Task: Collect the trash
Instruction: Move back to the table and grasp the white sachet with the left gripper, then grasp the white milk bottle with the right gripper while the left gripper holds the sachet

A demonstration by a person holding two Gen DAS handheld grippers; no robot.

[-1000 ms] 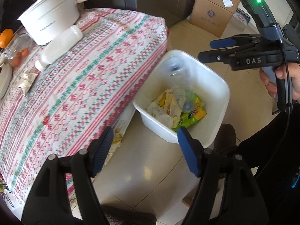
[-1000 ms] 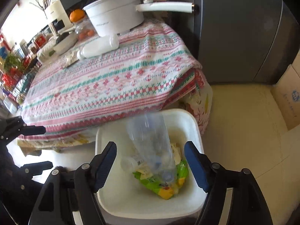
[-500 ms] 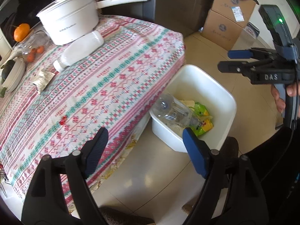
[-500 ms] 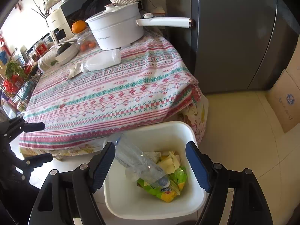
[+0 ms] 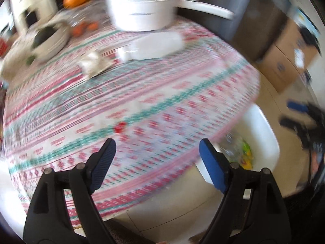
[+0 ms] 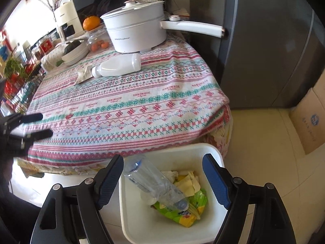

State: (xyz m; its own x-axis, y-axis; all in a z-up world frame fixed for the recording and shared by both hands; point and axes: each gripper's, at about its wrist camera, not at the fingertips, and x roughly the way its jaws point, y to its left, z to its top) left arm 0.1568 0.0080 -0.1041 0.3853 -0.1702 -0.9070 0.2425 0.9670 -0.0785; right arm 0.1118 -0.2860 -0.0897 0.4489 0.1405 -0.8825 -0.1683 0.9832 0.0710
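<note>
Your right tongs point(image 6: 162, 180) hang over a white rectangular plastic bin point(image 6: 211, 223) that stands on the cream tiled floor point(image 6: 264, 152) beside the desk. The blue pads stand wide apart with nothing between them. Inside the bin, a clear crushed plastic bottle point(image 6: 154, 183) lies slanted, its cap end down on a green and yellow snack wrapper point(image 6: 182, 211), with pale yellow paper scraps point(image 6: 187, 185) beside it.

Your left tongs point(image 5: 157, 158) point down at the near part of the desk, which is covered by a cloth with red, green and white woven bands point(image 6: 132, 101). Their pads are also spread wide and empty. That view is smeared by motion.

Farther back on the cloth, a white opaque plastic bottle point(image 6: 118, 66) lies on its side. A crumpled silvery wrapper point(image 6: 84, 75) touches its cap end. Behind them stands a white lidded saucepan with a long handle point(image 6: 138, 32). To its left are a white bowl holding something dark green point(image 6: 75, 50), a clear container of small orange fruits point(image 6: 99, 44) and a large orange point(image 6: 91, 22). A cardboard box point(image 6: 310, 122) sits on the floor at the right.
</note>
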